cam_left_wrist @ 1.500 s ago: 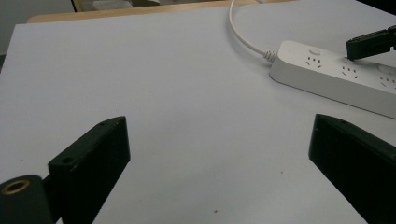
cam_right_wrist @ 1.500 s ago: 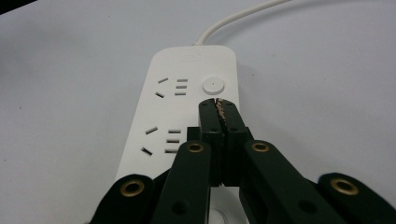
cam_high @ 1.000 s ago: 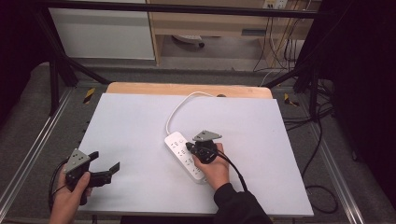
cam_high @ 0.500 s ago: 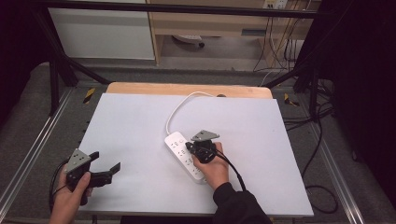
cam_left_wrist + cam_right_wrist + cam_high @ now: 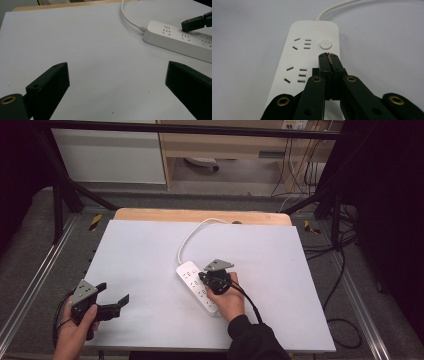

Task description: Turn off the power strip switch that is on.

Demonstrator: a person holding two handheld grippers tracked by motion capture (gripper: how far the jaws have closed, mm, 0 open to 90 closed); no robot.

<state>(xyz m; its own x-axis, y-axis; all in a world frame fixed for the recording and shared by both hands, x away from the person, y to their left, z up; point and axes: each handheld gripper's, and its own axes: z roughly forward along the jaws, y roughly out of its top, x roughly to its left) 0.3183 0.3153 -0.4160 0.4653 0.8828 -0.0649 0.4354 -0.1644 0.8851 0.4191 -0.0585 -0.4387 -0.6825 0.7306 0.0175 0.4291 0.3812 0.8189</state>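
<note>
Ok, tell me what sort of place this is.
Probably a lab or workshop bench set up for recording handling work. A white-topped table stands inside a dark metal frame, loose cables hang by shelving behind it, and each hand holds a gripper, the right gripper over a white power strip.

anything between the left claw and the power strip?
Nothing: only bare white tabletop lies between the left claw and the power strip, seen in the high view and the left gripper view.
</note>
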